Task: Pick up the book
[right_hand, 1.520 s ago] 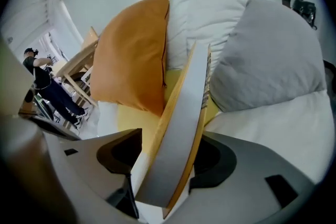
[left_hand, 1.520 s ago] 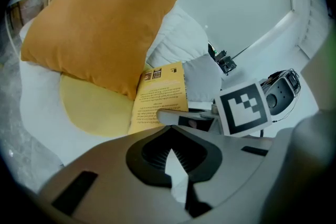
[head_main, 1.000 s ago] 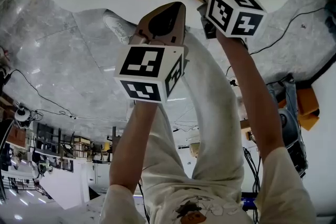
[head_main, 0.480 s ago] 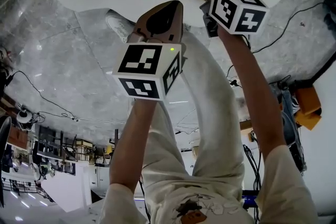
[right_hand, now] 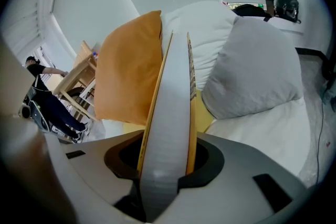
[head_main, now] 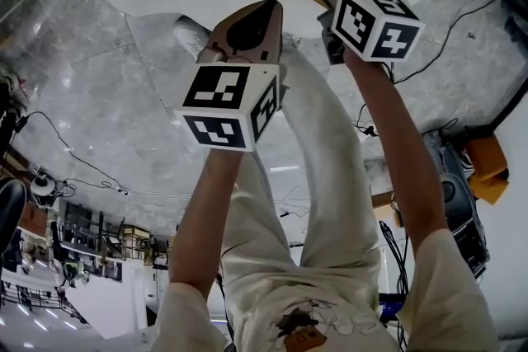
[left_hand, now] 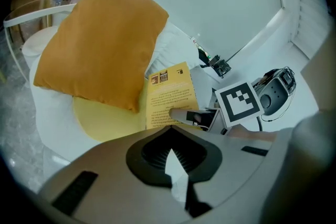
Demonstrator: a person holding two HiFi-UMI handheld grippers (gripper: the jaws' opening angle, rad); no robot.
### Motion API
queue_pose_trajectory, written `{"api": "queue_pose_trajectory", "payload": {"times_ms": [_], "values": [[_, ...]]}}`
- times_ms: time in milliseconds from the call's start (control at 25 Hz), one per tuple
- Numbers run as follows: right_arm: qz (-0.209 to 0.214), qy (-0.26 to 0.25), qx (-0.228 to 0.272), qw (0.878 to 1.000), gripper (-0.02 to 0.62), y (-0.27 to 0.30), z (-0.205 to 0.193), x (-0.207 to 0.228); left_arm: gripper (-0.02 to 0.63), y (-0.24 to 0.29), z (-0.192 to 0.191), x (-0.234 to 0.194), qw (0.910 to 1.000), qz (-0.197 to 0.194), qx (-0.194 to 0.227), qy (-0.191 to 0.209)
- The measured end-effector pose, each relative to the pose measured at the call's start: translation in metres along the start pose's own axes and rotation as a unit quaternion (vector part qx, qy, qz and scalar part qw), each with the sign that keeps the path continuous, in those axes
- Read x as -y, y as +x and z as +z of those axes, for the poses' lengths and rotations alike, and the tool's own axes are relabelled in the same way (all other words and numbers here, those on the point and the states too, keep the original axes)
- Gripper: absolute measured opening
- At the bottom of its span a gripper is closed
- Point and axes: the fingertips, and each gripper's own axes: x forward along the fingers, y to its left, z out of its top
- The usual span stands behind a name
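Because my right tool (right_hand: 167,162) has just been closing and now stands about half open, clamped across the thickness of the book (right_hand: 170,107) at its near edge alone, the whole weight hangs from one narrow bite, and I judge that the chief danger. The pads press on the yellow covers with the grey block of pages between them, so a smooth cover could slide out, or the book could swing down about the grip if I tip my wrist. Gripping so close to the edge, I might also lose the inner pages: they could sag or fan out while only the covers are held. My left tool (left_hand: 173,160), just beside and a little nearer me, has its jaws drawn together on nothing, so it gives no support under the book and could not catch it. Further out, the book's far end lies over the yellow cushion (left_hand: 100,120) and just beside the orange pillow (left_hand: 105,44). I cannot tell whether it touches either, but a corner dragging on that soft cloth could twist the book loose. Beyond lie the grey pillow (right_hand: 257,65) and the white bed (right_hand: 273,128), a soft landing, though a drop would mean picking it up afresh.
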Motion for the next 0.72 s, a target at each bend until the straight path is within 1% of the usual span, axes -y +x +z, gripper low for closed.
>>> {"api": "queue_pose_trajectory", "payload": {"times_ms": [240, 440, 600, 720], "values": [[0.000, 0.004, 0.015, 1.000, 0.170, -0.038, 0.017, -0.015, 0.005, -0.026, 0.012, 0.021, 0.9999, -0.005, 0.000, 0.016], [-0.001, -0.001, 0.022, 1.000, 0.169, -0.077, 0.029, -0.022, 0.005, -0.048, 0.030, 0.041, 0.9994, -0.007, 0.005, 0.033], [-0.003, 0.000, 0.027, 1.000, 0.166, -0.096, 0.034, -0.034, 0.005, -0.070, 0.040, 0.041, 0.9991, -0.003, 0.008, 0.040], [-0.005, 0.004, 0.031, 0.999, 0.164, -0.120, 0.039, -0.043, 0.005, -0.088, 0.046, 0.052, 0.9988, -0.006, 0.008, 0.047]]}}
